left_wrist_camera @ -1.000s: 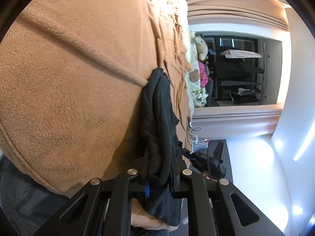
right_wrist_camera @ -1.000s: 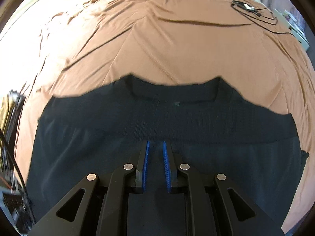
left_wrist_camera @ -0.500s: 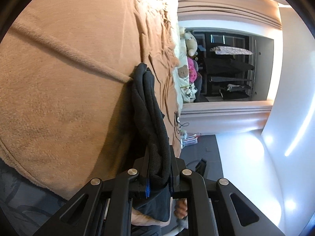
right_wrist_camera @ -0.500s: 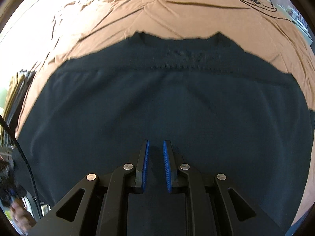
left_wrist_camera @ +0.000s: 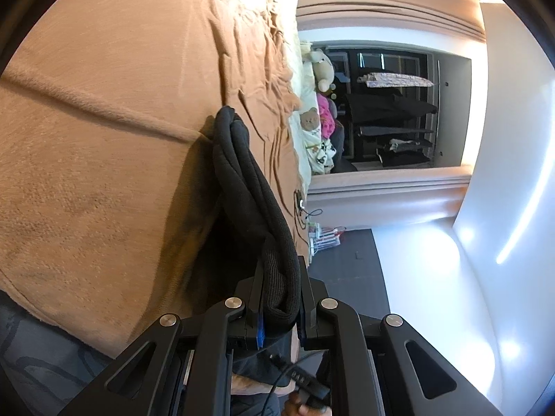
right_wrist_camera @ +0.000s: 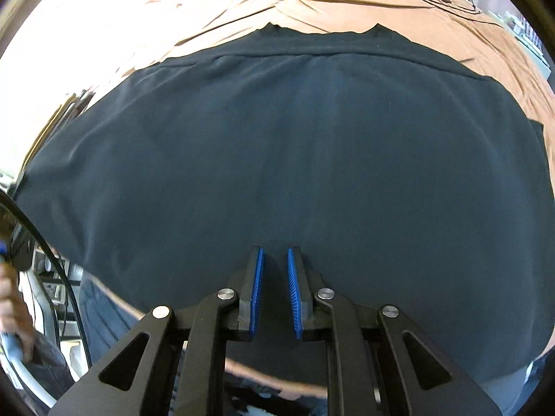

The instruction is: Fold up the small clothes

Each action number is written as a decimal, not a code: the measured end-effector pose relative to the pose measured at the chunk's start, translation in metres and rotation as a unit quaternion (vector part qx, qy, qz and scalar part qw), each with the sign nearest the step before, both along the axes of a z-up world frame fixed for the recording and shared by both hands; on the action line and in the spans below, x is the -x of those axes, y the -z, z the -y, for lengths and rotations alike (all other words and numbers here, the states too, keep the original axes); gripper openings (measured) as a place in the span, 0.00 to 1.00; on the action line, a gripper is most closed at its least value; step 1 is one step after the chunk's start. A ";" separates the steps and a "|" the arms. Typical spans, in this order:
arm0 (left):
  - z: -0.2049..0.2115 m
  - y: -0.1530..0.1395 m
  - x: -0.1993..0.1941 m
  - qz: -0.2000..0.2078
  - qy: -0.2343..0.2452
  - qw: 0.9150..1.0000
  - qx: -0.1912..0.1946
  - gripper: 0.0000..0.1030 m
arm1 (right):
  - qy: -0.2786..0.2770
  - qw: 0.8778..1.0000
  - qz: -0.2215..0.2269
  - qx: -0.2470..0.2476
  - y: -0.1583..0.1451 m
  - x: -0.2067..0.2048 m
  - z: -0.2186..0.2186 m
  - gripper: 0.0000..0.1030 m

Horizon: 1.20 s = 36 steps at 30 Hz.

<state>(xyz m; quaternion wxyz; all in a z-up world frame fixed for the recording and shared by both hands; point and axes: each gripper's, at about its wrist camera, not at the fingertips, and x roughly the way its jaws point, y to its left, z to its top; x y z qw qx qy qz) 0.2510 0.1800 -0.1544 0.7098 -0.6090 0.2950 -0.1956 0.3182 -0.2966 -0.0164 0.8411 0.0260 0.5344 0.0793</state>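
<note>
— What do your two tools have right now?

— My left gripper (left_wrist_camera: 279, 298) is clenched on a thick bunched fold of the dark garment (left_wrist_camera: 242, 180). The cloth runs from the jaws up toward twelve o'clock and lies against the brown bedspread (left_wrist_camera: 104, 138). My right gripper (right_wrist_camera: 275, 291) holds nothing: its blue pads (right_wrist_camera: 257, 287) stand nearly together with only a narrow gap, bare, above the cloth.

— And where is the garment from that side?

— It lies spread flat on the bedspread (right_wrist_camera: 416, 10), filling most of the right wrist view, its ribbed band at twelve o'clock.

— What can't you make out?

— The near hem is cut off behind the gripper's frame at six o'clock. At nine o'clock a hand (right_wrist_camera: 14, 315) is blurred. In the left wrist view, the cloth below the jaws is hidden by the gripper's frame.
</note>
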 end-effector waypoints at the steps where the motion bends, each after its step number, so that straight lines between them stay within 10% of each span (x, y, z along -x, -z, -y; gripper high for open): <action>1: 0.001 -0.002 0.000 0.000 0.002 1.000 -0.003 0.13 | -0.001 1.000 0.003 -0.003 0.001 0.007 0.000 0.11; 20: 0.021 -0.037 -0.028 0.036 0.039 0.999 -0.011 0.13 | 0.045 0.995 0.062 -0.069 -0.041 0.074 0.047 0.11; 36: 0.072 -0.095 -0.075 0.083 0.104 0.991 -0.027 0.13 | 0.032 0.992 0.040 -0.115 0.007 0.062 0.038 0.11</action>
